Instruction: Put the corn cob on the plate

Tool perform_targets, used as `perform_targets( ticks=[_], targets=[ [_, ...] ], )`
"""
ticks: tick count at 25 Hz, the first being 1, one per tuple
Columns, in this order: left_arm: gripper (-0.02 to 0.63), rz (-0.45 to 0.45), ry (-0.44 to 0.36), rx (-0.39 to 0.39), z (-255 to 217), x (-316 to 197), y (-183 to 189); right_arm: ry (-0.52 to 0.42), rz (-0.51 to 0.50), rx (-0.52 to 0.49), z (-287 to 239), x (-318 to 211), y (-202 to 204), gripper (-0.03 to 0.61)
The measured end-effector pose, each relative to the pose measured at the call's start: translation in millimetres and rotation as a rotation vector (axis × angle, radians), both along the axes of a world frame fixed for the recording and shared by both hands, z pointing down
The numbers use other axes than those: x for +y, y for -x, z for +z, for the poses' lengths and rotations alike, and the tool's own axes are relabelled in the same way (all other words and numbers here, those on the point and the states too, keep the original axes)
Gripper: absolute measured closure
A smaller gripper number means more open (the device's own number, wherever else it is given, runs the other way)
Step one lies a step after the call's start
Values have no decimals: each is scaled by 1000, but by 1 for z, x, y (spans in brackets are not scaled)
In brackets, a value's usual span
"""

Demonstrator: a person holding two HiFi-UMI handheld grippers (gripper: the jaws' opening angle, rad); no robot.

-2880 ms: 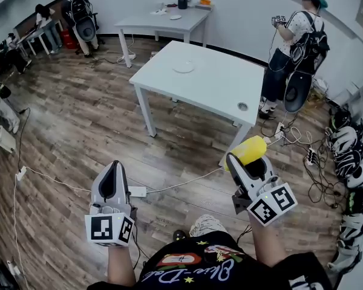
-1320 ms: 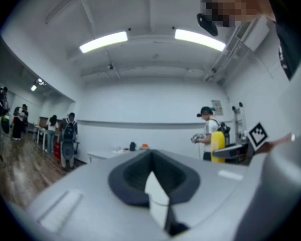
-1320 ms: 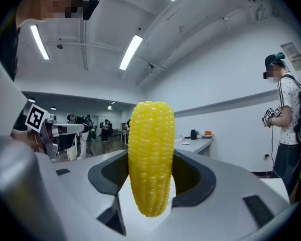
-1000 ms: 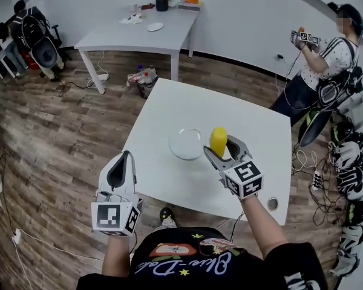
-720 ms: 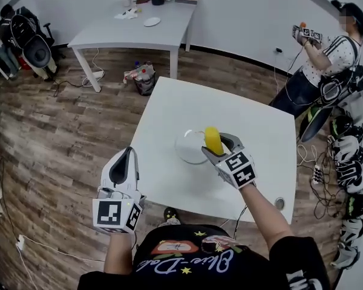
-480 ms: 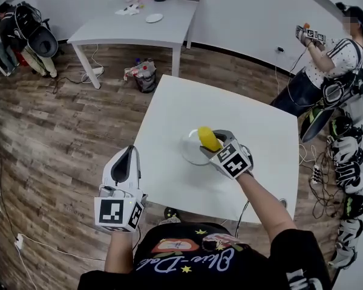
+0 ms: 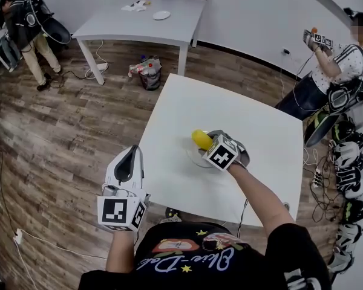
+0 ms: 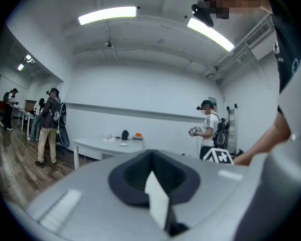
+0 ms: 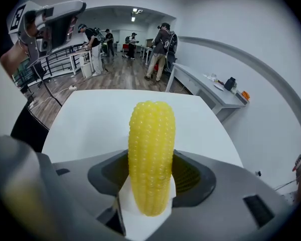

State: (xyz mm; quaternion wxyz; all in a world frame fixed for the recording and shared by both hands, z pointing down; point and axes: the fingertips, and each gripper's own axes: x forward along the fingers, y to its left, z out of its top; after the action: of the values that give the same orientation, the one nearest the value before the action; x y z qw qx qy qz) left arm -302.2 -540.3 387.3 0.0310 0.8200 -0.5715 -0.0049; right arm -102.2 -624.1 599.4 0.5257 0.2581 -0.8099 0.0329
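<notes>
A yellow corn cob (image 7: 200, 140) is clamped in my right gripper (image 7: 206, 144), which is shut on its lower half. The cob (image 9: 151, 154) points out past the jaws toward the left side of the white table (image 7: 254, 138). In the head view it hangs just over a clear glass plate (image 7: 192, 156) near the table's middle, and the gripper hides most of that plate. The plate does not show in the right gripper view. My left gripper (image 7: 132, 156) is shut and empty, held off the table's front left edge above the floor. Its jaws (image 8: 151, 167) meet with nothing between them.
A second white table (image 7: 139, 26) stands at the back with a dark jug, a small plate and other items. A person (image 7: 342, 65) holding grippers stands at the right, another person (image 7: 27, 26) at the far left. Helmets (image 7: 351, 180) line the right wall.
My right gripper has carried the corn cob left and down, from beside the plate to over it, tilting the cob leftward. The left gripper has hardly moved.
</notes>
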Motion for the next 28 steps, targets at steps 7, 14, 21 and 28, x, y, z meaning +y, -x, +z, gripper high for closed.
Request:
perform_targets(
  ticks=[7, 14, 21, 28],
  targets=[
    [617, -15, -5, -13, -1, 1, 4, 44, -36, 46, 18, -7, 9, 319],
    [617, -19, -13, 1, -6, 0, 9, 100, -28, 26, 32, -9, 12, 318],
    [617, 0, -17, 4, -8, 0, 5, 194, 19, -101, 32, -1, 15, 318],
    [617, 15, -29, 3, -14, 6, -7, 184, -24, -189, 20, 10, 21, 316]
  ],
)
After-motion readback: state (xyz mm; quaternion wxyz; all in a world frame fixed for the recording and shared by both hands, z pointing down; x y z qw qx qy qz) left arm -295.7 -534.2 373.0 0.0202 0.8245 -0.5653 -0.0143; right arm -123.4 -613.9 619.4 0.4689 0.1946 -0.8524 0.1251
